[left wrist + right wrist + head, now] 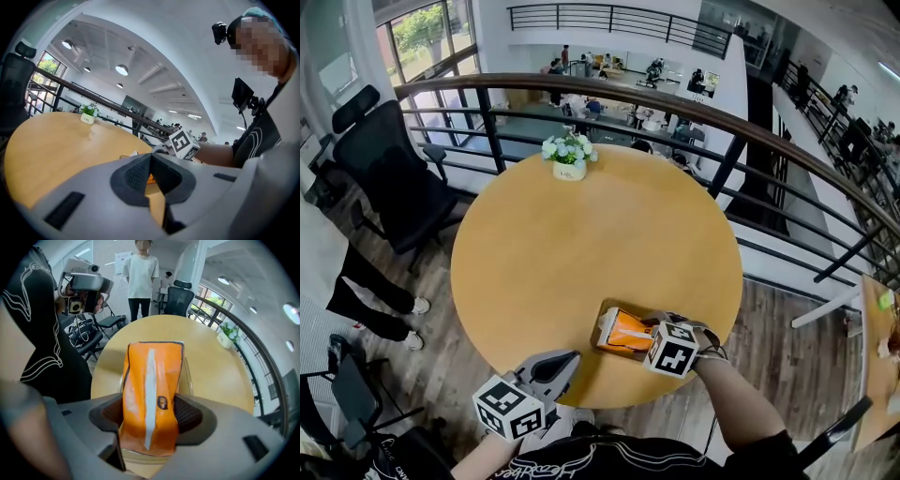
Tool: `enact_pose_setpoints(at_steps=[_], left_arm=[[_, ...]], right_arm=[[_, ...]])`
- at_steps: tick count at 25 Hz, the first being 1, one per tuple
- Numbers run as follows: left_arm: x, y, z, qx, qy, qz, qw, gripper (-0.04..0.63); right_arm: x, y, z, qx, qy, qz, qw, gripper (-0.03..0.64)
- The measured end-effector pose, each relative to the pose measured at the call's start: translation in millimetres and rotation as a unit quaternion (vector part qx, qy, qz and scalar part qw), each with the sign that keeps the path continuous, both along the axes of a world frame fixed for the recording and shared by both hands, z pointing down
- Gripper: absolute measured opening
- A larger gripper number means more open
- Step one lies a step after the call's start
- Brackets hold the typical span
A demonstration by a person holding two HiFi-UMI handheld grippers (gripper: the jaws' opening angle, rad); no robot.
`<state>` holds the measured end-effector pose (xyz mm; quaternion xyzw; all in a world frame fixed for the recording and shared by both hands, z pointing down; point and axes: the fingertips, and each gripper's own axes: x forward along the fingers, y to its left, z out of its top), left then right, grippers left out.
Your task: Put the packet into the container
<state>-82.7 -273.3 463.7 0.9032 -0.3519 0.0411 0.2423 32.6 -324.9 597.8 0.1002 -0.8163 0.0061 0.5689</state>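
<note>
Two jaws of the right gripper [149, 419] squeeze the orange packet [152, 376] by its sides near one end, right over the brown container [603, 328] on the table [581, 234]; it looks light, bendy and slippery, and the left gripper [151, 159] is closed on nothing.

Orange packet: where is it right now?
In the head view, the orange packet is near the table's front right edge, clamped in the right tool over the container.

Bright, even daylight; heavy fisheye distortion at edges; soft close foreground.
</note>
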Motion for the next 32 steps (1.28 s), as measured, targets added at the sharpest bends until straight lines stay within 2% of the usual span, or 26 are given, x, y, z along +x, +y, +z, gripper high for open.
enact_pose_setpoints(at_steps=[16,24,32], left_arm=[[-13,-2,10,-0.017,0.009,0.012,0.9997,0.006],[-15,-4,14,-0.018,0.006,0.023,0.9995,0.006],[-23,-13,12,-0.011,0.006,0.018,0.9998,0.006]], right_arm=[[5,-7,48,-0.031,0.080,0.003,0.996,0.311],[6,-7,57,-0.054,0.086,0.008,0.995,0.313],[8,-8,59,-0.048,0.079,0.012,0.996,0.319]])
